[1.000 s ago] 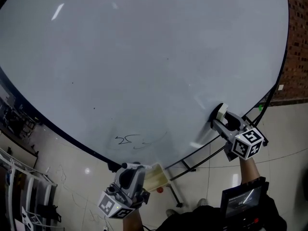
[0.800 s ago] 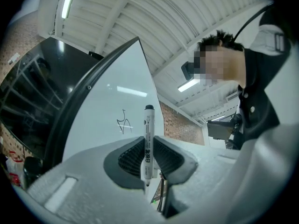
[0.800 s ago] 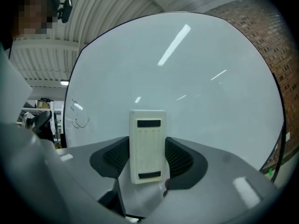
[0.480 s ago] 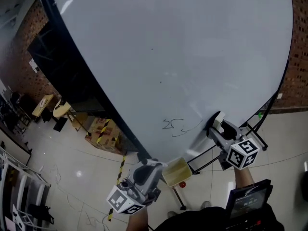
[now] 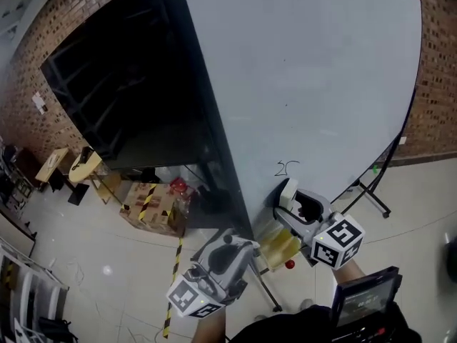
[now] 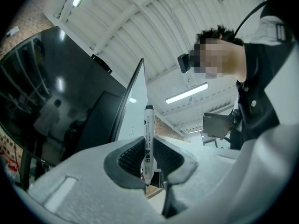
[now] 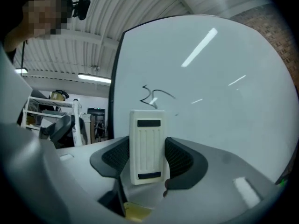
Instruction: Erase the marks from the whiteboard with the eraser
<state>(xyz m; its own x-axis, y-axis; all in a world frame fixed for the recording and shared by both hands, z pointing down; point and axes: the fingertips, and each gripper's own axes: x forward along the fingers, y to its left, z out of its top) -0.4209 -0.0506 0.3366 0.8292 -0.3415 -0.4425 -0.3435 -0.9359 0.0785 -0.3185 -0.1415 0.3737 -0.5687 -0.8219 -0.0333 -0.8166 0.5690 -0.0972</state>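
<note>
The cream eraser (image 7: 147, 146) is standing upright, clamped between the jaws of the right gripper (image 7: 147, 158). The gripper is pointing up at the whiteboard (image 5: 307, 84), close beneath the scribbled marks (image 7: 152, 97). Nearer the person and to its left, the left gripper (image 6: 147, 162) is angling upward, its jaws pinching a white marker (image 6: 148, 139).

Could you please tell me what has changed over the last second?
The right gripper carried the eraser leftward along the whiteboard, and it now sits just below the marks. The head view also swung left. Both grippers stayed shut, the left gripper on its marker, and the marks are still there.
</note>
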